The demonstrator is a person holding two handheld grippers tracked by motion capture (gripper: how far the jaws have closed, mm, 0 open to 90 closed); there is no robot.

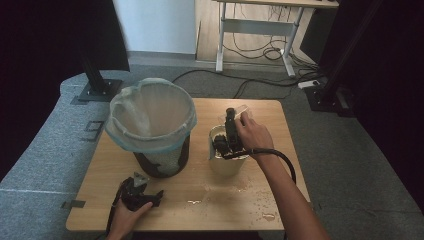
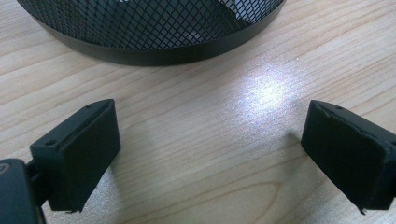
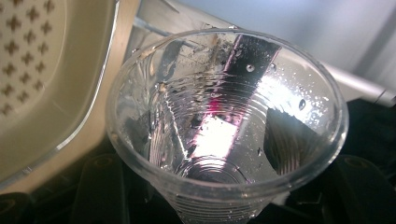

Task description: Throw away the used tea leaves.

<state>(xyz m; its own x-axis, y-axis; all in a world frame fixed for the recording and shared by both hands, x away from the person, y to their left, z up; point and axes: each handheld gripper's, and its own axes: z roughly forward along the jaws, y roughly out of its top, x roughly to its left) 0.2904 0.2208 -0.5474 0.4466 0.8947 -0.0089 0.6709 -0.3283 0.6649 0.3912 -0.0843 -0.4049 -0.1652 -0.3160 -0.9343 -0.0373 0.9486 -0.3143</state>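
Observation:
A clear plastic cup (image 3: 224, 116), wet with droplets, sits between the jaws of my right gripper (image 3: 224, 186), which is shut on it. From above, the right gripper (image 1: 231, 116) holds the cup (image 1: 241, 112) at the far rim of a beige container (image 1: 225, 165). The container's perforated inside (image 3: 42, 70) lies to the cup's left. My left gripper (image 1: 137, 183) rests on the table near the front edge, just before a black mesh bin (image 1: 150, 125) lined with a pale plastic bag. The left gripper (image 2: 210, 135) is open over bare wood, with the bin's base (image 2: 154, 28) ahead.
Small puddles of water (image 1: 200, 201) lie on the wooden table (image 1: 280, 150) in front of the beige container, with another (image 1: 267, 216) near the front right corner. Beyond the table are grey carpet, black stands and a desk frame with cables.

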